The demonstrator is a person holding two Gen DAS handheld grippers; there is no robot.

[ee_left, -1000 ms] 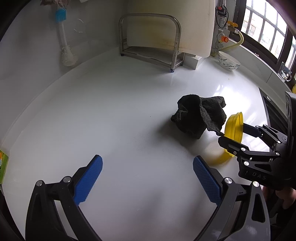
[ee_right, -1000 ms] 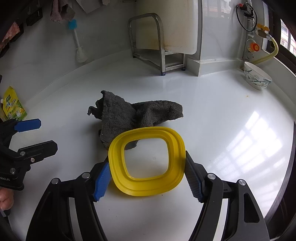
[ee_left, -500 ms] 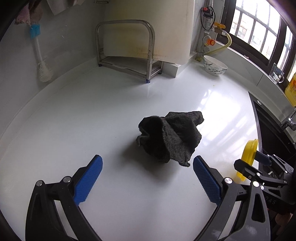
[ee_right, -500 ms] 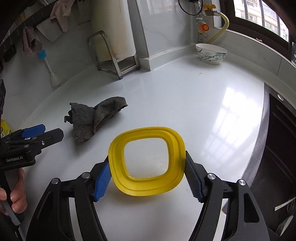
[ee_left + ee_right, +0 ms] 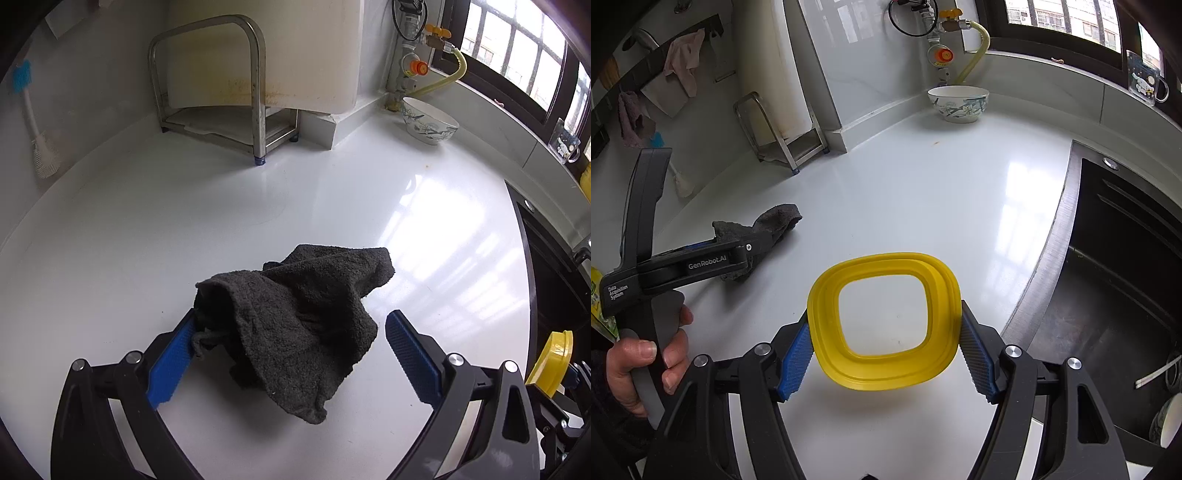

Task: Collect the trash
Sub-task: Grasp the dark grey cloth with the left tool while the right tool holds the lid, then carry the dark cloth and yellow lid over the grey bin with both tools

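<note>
A crumpled dark grey cloth (image 5: 295,317) lies on the white counter (image 5: 184,221). My left gripper (image 5: 291,354) is open with its blue fingers on either side of the cloth, the left pad touching its edge. The cloth also shows in the right wrist view (image 5: 764,225), partly behind the left gripper (image 5: 713,254). My right gripper (image 5: 886,354) is shut on a yellow rounded-square plastic ring (image 5: 884,321), held above the counter beside the sink. The ring's edge shows in the left wrist view (image 5: 552,363).
A black sink (image 5: 1126,295) lies right of the counter, with dishes in it. A patterned bowl (image 5: 958,103) stands at the back by the gas pipe. A steel rack (image 5: 229,92) and a brush (image 5: 35,122) stand at the back wall.
My left gripper has moved forward and to the right until its open fingers straddle the cloth. My right gripper has carried the yellow ring rightward, away from the cloth and toward the sink.
</note>
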